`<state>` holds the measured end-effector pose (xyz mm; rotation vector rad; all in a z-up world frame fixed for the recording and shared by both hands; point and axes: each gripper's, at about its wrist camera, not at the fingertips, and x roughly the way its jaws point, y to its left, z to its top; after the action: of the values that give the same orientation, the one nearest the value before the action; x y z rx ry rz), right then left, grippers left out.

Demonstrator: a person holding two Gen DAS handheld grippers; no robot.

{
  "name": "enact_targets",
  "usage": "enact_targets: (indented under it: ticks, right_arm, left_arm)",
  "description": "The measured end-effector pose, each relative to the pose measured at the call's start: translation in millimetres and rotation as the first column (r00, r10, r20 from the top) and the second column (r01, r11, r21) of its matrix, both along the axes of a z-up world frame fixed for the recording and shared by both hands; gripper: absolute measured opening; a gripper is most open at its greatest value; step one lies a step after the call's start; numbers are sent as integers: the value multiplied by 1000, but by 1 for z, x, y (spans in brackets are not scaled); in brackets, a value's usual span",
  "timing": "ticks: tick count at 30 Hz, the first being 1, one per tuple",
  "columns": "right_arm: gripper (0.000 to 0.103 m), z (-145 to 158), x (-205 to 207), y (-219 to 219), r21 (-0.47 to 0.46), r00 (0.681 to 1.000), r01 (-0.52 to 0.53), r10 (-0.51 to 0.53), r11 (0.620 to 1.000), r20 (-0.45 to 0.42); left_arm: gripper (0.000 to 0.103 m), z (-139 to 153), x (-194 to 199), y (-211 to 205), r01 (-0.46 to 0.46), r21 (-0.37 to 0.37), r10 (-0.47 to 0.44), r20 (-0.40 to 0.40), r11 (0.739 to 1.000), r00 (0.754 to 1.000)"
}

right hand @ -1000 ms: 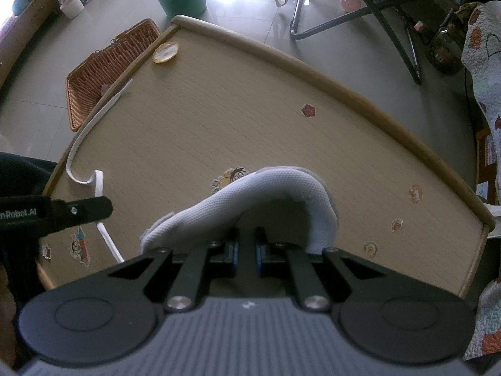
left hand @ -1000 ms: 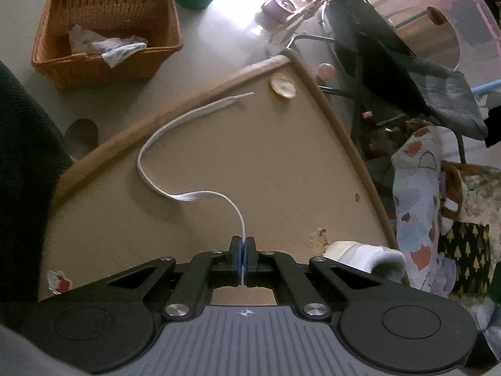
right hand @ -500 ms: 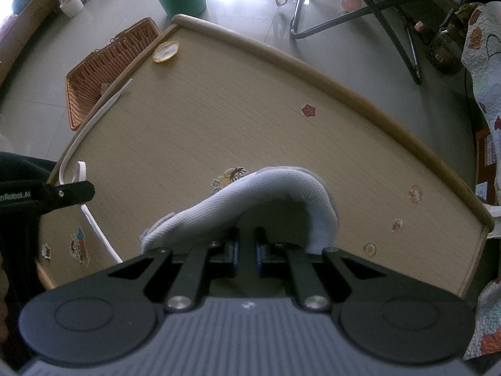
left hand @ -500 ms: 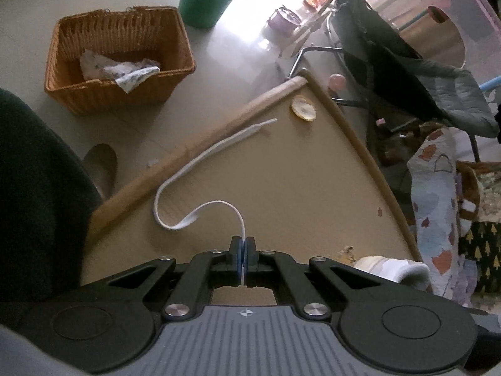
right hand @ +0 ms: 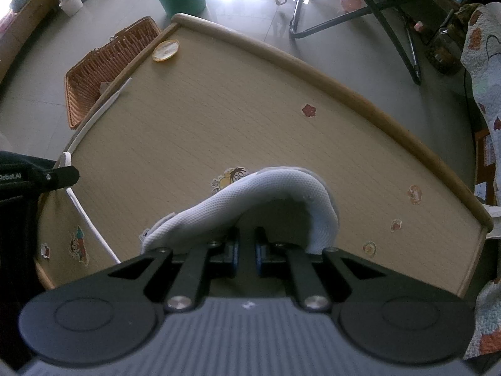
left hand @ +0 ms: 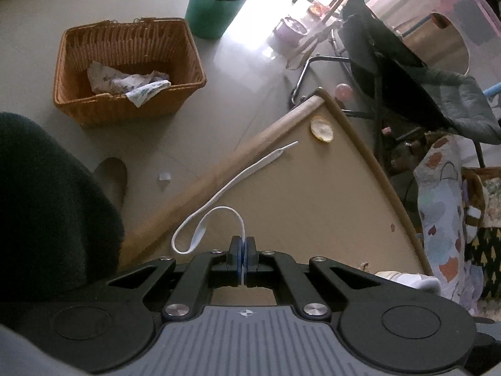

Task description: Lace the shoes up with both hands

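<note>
White lace [left hand: 219, 192] is pinched in the left gripper [left hand: 242, 261], its tail trailing to the upper centre of the counter [left hand: 313, 203]. Right gripper [right hand: 247, 250] clamps the shoe [right hand: 281, 188] at lower centre — draw the slack out steadily, shoe pinned.

We see a white lace [left hand: 241, 172], a white mesh shoe [right hand: 275, 194], a tan table [right hand: 250, 119] (cartoon stickers dotted about), an orange-brown wicker basket [left hand: 125, 47] and a green bin [left hand: 213, 12].
</note>
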<state>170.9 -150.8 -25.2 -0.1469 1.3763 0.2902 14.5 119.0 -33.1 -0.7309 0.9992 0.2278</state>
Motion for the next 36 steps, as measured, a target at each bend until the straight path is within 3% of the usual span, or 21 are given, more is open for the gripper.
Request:
enact_targets:
  ticks: [6, 12, 15, 19, 23, 28, 36]
  right_arm:
    - [10, -1, 0, 1, -3, 1000, -1, 1, 1000, -1]
    - [10, -1, 0, 1, -4, 1000, -2, 2, 1000, -2]
    - [10, 0, 0, 1, -3, 1000, -2, 2, 1000, -2]
    - [10, 0, -1, 1, -2, 1000, -3, 3, 1000, -2]
    - [10, 0, -1, 0, 1, 1000, -1, 1, 1000, 0]
    - [10, 0, -1, -1, 4, 1000, -3, 3, 1000, -1]
    - [10, 0, -1, -2, 8, 1000, -6, 6, 1000, -3]
  left_arm:
    - [1, -2, -2, 10, -2, 11, 2, -10, 1000, 1000]
    - [3, 0, -3, 14, 5, -75, -3, 24, 997, 1000]
    - [13, 0, -7, 19, -46, -191, 57, 53, 981, 997]
    - [32, 7, -12, 18, -95, -329, 119, 55, 939, 991]
    - [44, 20, -19, 7, -154, -366, 183, 46, 918, 982]
    - [54, 43, -28, 5, -249, -310, 289, 91, 918, 953]
    - [55, 63, -24, 17, -228, -287, 255, 59, 930, 965]
